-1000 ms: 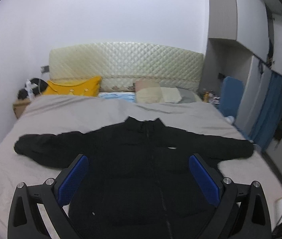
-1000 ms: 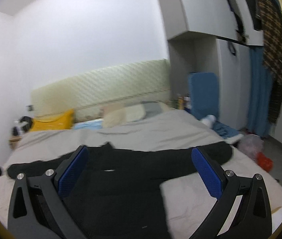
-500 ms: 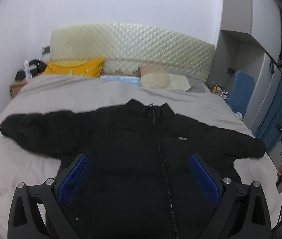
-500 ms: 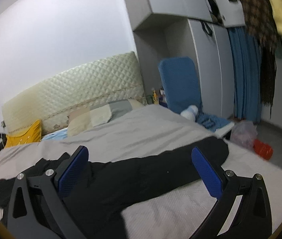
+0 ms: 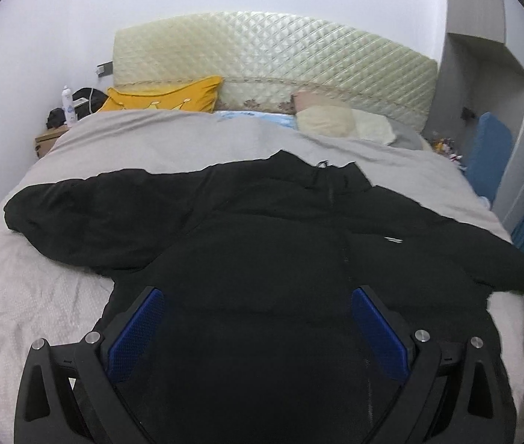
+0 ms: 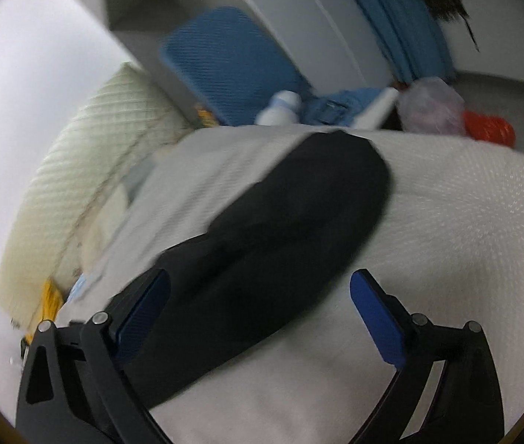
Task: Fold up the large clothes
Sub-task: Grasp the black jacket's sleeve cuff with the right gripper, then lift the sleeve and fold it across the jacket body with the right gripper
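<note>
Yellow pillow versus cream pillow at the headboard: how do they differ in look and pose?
The yellow pillow is bright yellow with a small printed pattern and sits on the left; the cream pillow is pale, plain, and sits right of centre. The yellow pillow has sharp pointed corners; the cream pillow looks rounded and slumped. Both rest against the quilted headboard.

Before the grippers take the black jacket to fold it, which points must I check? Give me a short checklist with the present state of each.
1. Black jacket lies spread on the bed, both sleeves out: ok.
2. Zip closed: cannot tell.
3. Left gripper open above the jacket body: ok.
4. Right gripper open, jaws just closing slightly, nothing pressed: ok.
5. Right sleeve between the right gripper's fingers: ok.
6. Right wrist view sharp: not ok, blurred.
</note>
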### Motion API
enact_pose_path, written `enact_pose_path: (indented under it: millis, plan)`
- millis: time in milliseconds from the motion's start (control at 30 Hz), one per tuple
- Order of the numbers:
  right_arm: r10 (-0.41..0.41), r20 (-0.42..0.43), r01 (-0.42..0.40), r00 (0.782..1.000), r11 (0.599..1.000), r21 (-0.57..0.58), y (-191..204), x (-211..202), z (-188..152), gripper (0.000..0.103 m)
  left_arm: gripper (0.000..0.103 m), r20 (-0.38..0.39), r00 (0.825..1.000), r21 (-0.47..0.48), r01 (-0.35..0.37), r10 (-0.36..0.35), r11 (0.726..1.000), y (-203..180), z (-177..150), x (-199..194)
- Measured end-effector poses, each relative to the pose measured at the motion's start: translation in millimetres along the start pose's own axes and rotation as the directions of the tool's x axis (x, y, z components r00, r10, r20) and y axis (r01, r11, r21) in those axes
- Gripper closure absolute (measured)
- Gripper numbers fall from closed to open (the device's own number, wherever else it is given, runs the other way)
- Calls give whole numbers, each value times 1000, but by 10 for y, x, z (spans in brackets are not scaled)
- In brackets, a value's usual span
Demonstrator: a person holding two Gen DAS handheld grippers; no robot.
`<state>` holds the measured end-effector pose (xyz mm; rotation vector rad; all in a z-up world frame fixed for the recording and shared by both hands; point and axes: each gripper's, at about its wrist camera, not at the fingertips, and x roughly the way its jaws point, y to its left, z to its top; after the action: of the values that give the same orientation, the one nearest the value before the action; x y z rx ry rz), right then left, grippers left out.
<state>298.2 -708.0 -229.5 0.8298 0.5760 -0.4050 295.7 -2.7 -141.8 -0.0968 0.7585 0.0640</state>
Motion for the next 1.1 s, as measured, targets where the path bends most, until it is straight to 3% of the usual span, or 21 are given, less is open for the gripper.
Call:
enact_pose_path:
  millis: [133, 233, 267, 333, 400, 500, 600, 800, 967, 1100]
  plan:
    - [-13, 0, 13, 1000, 996, 89, -229, 338, 108, 5, 1, -24, 999, -14, -34, 34, 999, 23, 22, 238]
    - [-3, 49, -1, 999, 998, 66, -182, 471, 206, 6, 1, -29, 998, -13, -49, 49, 999, 25, 49, 362]
    - [5, 60, -8, 998, 998, 61, -163, 504, 245, 10, 1, -22, 998, -3, -63, 63, 998, 13, 55, 391]
    - [13, 70, -17, 997, 998, 59, -129, 589, 325, 32, 1, -16, 996, 8, -86, 86, 996, -11, 75, 432]
    - [-1, 65, -2, 998, 999, 42, -94, 649, 379, 67, 1, -25, 997, 11, -79, 79, 997, -26, 75, 470]
    - [-24, 85, 24, 996, 1000, 4, -16, 590, 446, 87, 1, -39, 997, -4, -70, 70, 998, -18, 49, 476]
    - [-40, 106, 39, 994, 999, 12, 0, 443, 537, 92, 1, -64, 998, 2, -29, 29, 1000, -41, 9, 454]
    - [-65, 181, 69, 981, 998, -14, 267, -114, 762, 95, 1, -27, 999, 29, -44, 45, 999, 44, 14, 215]
    - [-36, 234, 57, 971, 995, -84, 808, -710, 912, 95, 1, -14, 1000, 36, -24, 25, 999, 140, 28, 21]
    - [-2, 262, 70, 965, 966, -249, 1530, -1233, 885, 95, 1, -19, 999, 34, 45, -44, 998, 197, 10, -156]
